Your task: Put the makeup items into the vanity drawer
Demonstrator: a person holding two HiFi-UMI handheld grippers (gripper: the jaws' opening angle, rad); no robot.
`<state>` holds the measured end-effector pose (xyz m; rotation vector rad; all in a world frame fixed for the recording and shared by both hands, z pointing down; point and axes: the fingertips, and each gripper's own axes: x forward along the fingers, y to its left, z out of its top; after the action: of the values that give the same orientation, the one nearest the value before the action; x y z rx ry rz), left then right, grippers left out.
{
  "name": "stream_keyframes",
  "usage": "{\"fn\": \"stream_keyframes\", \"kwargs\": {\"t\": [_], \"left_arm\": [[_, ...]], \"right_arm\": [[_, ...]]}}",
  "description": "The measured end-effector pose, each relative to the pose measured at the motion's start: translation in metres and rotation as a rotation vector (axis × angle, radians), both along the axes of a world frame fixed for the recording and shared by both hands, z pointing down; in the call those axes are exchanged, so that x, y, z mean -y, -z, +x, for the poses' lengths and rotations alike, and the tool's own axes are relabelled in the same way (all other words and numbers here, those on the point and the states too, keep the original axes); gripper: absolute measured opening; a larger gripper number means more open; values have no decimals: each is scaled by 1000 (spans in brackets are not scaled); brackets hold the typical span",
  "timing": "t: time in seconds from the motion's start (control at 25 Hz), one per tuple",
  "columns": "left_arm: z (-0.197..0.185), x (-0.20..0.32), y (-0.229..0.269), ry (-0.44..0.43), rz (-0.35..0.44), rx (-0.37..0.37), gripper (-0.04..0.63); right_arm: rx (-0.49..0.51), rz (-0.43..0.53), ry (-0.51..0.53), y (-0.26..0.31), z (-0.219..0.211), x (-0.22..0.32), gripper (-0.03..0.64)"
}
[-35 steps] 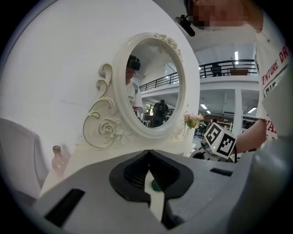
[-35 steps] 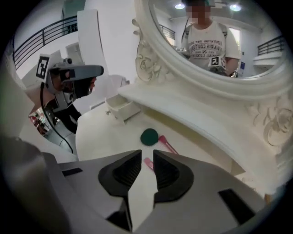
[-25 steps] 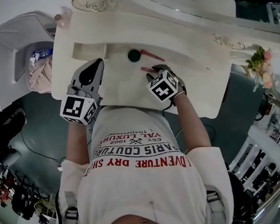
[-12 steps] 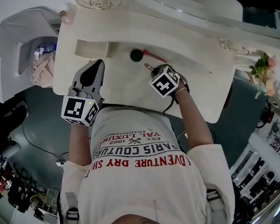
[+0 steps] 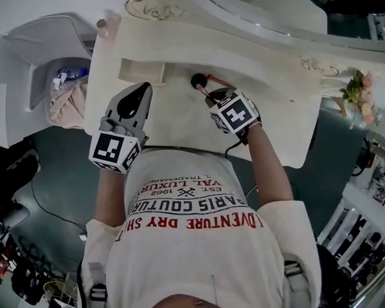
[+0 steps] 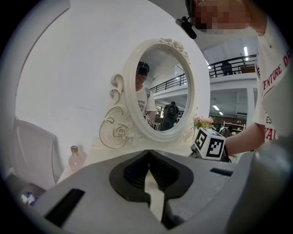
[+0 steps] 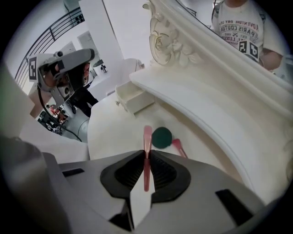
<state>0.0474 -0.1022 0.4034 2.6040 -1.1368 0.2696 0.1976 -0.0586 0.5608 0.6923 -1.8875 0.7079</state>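
Two pink makeup pieces showed in the right gripper view. The nearer one, a slim pink stick point(image 7: 147, 137) with a flat rounded end, stood pinched between the dark pads of the right hand-held gripper point(image 7: 146, 155), whose jaws had just been closing on it. Its free end pointed toward the cream tabletop point(image 7: 110, 132). Beyond it a dark green round compact point(image 7: 161, 137) lay on that surface, with a second pink-handled piece point(image 7: 179, 148) just beside it. Farther back a small drawer point(image 7: 135, 100) sat below a raised shelf point(image 7: 183, 96), and a carved mirror frame point(image 7: 171, 43) rose above the shelf

In the left gripper view the left hand-held gripper point(image 6: 147, 170) had its jaws pressed together at the tips, with nothing between them. Past it stood an oval mirror point(image 6: 162, 87) against a white wall point(image 6: 68, 68). A pinkish bottle point(image 6: 76, 157) stood at the left of the tabletop and flowers point(image 6: 203, 121) at the right

In the head view both hand-held grippers hung over the tabletop, in front of the person's printed T-shirt point(image 5: 195, 227). The right one was close beside the green compact, and the left one was nearer the drawer, which looked open from above. A dark floor point(image 5: 57, 156) spread around the vanity
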Motion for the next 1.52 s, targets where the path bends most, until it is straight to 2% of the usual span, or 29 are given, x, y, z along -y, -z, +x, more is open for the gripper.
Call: {"fn": "stream_keyframes", "kwargs": {"t": [0.32,0.48,0.64,0.76,0.92,1.08,1.2,1.36,1.52], "left_arm": [[-76,7,17,-12,37,22,8],[-107,6,25,-24,68,32,8],[-141,5,24,-21,65,26,8],[-163,7,21,-7,55,29,8],[-188,9,14,5,42,47,8],[-205,14,4,23,18,50,8],[-211,20,-1,25,7,46,8],[-209,30,-4,9,6,40,8],[-188,41,3,-41,25,24,8]], "right_arm": [[47,97,-25,48,-86,34,44],[52,113,-9,52,-128,50,44],[59,104,-15,44,-166,66,44],[26,110,-4,37,-185,81,44],[-31,110,43,26,-204,96,44],[-51,97,43,14,-215,105,46],[-36,100,18,12,-219,110,107],[1,86,-25,16,-216,108,129],[22,96,-75,27,-199,105,132]]}}
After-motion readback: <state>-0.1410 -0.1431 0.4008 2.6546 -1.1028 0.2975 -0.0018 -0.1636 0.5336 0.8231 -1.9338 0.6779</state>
